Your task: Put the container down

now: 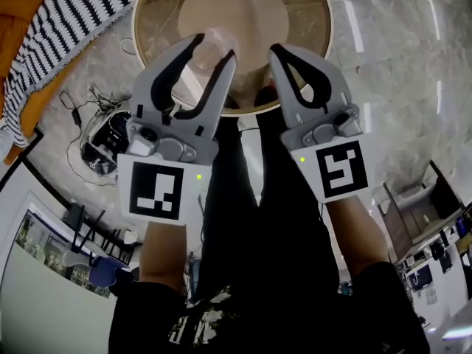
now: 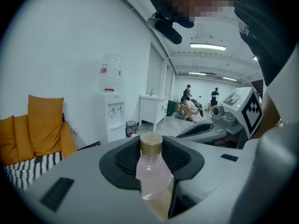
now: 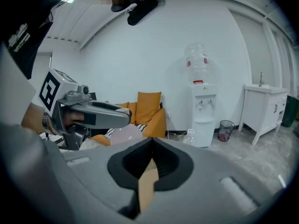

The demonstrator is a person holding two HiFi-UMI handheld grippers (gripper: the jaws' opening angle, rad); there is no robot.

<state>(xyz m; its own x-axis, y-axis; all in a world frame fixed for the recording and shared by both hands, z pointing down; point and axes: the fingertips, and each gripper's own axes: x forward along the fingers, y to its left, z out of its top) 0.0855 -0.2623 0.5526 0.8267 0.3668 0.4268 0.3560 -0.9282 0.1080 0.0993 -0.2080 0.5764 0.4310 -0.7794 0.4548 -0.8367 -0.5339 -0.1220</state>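
Two grippers are held up side by side over a round table (image 1: 327, 35), one in each of the person's hands. The left gripper (image 1: 214, 50) is squeezing the container (image 2: 152, 167), a small see-through bottle with a gold cap (image 2: 151, 143). Its black pads (image 2: 126, 160) press on the bottle from both sides. The bottle lies long-ways along the jaws. Its cap end points forward, away from the hand, and its fat end points back toward the gripper's camera. In the head view the bottle shows as a clear shape between the jaw tips, with the table top behind it. I cannot tell if it touches the table. The right gripper (image 1: 279, 54) sits just beside the left one. Its jaws are pressed together with nothing between them, only a thin slit. A black and white striped blanket (image 1: 66, 28) lies on an orange sofa (image 2: 44, 120) off to the left. Some dark cables (image 1: 103, 131) lie on the floor near the table. A white water cooler (image 2: 112, 111) stands by the wall.
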